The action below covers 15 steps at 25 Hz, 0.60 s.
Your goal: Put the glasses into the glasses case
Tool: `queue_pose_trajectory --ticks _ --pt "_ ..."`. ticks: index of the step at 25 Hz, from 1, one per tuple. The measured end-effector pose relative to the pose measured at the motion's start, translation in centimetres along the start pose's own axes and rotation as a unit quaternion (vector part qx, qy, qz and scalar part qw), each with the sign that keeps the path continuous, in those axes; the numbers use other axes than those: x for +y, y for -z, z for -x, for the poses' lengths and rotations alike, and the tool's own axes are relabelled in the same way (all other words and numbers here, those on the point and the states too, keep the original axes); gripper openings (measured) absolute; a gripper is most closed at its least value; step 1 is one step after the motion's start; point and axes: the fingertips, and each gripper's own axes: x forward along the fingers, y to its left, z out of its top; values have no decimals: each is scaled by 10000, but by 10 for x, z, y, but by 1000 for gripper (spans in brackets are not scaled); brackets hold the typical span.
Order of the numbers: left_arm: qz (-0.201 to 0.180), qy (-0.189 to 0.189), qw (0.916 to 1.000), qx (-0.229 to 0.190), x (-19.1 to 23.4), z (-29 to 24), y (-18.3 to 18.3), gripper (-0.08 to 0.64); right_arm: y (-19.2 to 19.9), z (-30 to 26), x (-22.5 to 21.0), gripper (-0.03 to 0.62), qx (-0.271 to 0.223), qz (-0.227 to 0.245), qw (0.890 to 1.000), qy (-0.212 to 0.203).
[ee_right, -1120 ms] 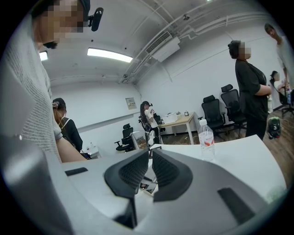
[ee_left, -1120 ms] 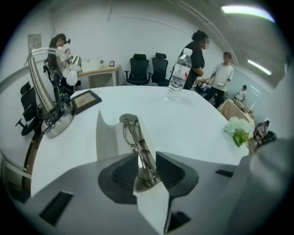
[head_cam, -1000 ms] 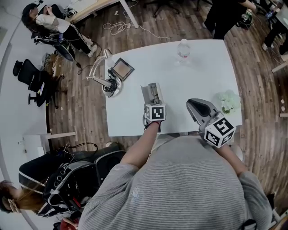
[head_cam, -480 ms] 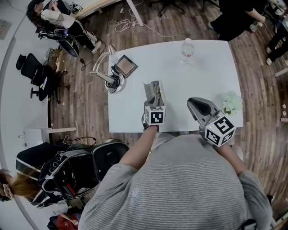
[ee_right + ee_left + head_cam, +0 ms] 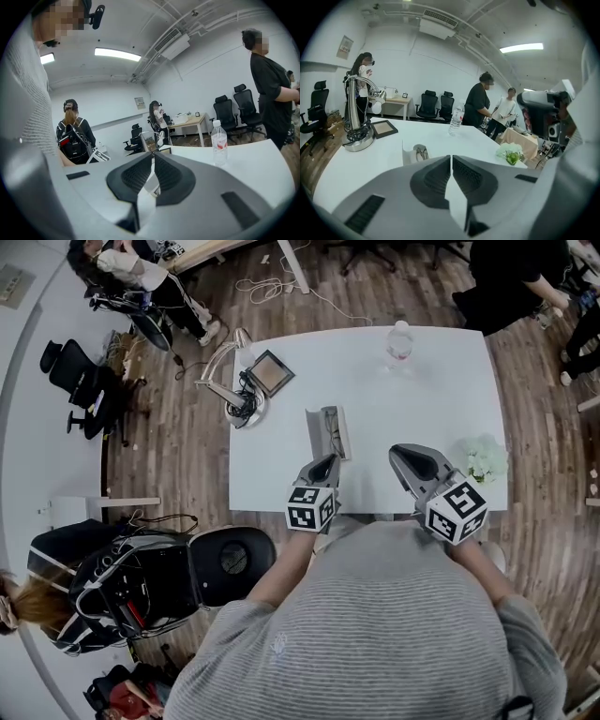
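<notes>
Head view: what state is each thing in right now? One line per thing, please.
Light grey glasses case: open, on the white table.
Thin-rimmed glasses: lying inside the case.
Left gripper: shut, empty.
Right gripper: shut, empty.
Clear plastic water bottle: upright, capped.
Brown picture frame: lying flat on the table.

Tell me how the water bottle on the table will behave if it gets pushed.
The water bottle stands upright, tall and narrow, so a high push would probably tip it. Tipped, its round body would likely roll on the smooth table.
</notes>
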Motion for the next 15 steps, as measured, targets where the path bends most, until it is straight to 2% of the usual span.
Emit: queue_pose_trajectory --ticks 3,7,12,15 --pt "236 157 9994 -189 -3 8 -8 14 -1 -5 3 15 30 71 10000 -31" --pt "533 645 9943 -666 -18 27 -26 12 -1 -7 4 17 95 192 9998 -22" --pt "145 1443 9828 -1143 -61 65 -45 12 0 -10 2 15 131 239 9996 -37" --pt "210 1771 9735 -1429 -82 83 -54 12 -1 -10 3 15 142 249 9996 -52"
